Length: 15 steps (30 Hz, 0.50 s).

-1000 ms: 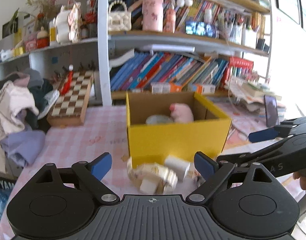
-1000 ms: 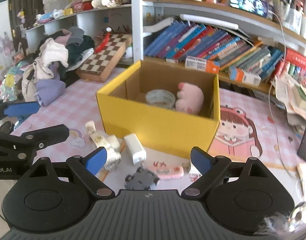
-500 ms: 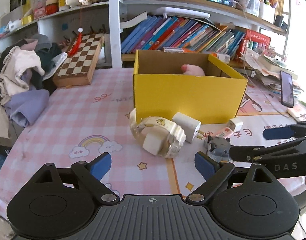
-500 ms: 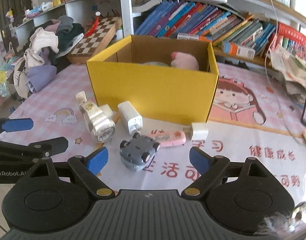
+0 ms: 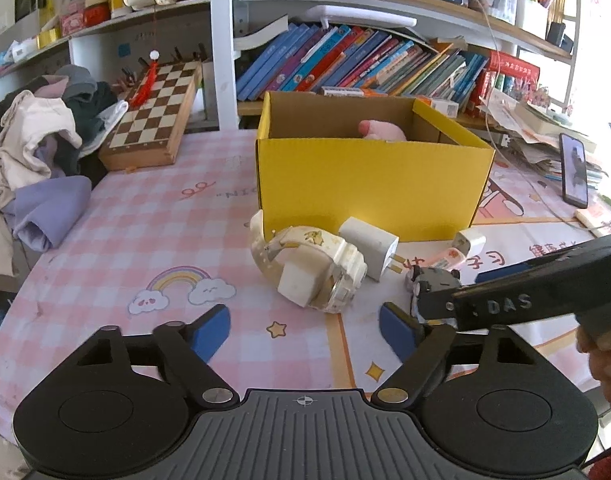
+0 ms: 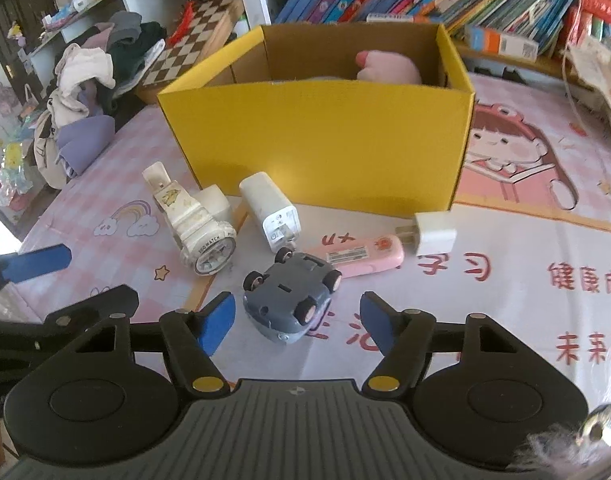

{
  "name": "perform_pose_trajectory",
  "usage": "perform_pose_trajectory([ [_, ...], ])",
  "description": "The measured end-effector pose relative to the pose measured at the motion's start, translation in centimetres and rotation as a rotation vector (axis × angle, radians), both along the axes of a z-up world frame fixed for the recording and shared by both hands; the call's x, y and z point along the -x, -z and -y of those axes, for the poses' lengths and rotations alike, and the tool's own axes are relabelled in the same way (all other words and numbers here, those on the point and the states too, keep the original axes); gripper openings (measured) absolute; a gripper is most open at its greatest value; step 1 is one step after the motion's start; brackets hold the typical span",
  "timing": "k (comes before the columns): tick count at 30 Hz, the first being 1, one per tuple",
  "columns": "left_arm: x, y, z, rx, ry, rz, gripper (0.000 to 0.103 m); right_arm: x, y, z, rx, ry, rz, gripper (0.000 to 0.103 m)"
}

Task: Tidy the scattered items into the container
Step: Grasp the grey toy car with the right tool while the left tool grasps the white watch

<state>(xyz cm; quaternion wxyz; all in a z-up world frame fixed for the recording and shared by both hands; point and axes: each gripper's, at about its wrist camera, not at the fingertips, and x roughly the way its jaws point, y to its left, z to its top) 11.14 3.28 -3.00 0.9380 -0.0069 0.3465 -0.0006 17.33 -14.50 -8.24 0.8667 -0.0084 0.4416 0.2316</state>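
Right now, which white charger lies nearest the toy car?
The long white charger, prongs beside the upturned grey toy car; the small cube charger lies farther right.

Left gripper (image 5: 304,326) wide open, blue pads (image 5: 209,330) apart, held low and level. Right gripper (image 6: 297,320) also wide open, nothing between pads (image 6: 216,322), angled downward. Right hand (image 5: 603,354) on its handle, partly in view at frame edge.
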Motion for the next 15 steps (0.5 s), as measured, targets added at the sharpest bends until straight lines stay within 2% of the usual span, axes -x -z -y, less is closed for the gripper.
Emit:
perform_pose_trajectory([
  [2,-0.2,0.2,0.0,0.001,0.006,-0.011,0.068,-0.7,0.5,-0.4,-0.006,-0.001,-0.030,0.064],
  [4,-0.6,0.4,0.2,0.001,0.015,-0.024,0.055,-1.0,0.6,-0.2,-0.004,-0.001,-0.041,0.055],
  [7,-1.3,0.8,0.4,0.002,0.026,-0.038,0.043,-1.2,0.6,0.3,0.003,-0.002,-0.048,0.049],
  [10,-2.1,1.3,1.0,0.007,0.045,-0.052,0.037,-1.4,0.6,0.7,0.010,-0.004,-0.056,0.044],
  [15,-3.6,2.0,2.2,-0.010,0.084,-0.059,0.035,-1.7,0.6,1.5,0.021,-0.005,-0.070,0.042],
])
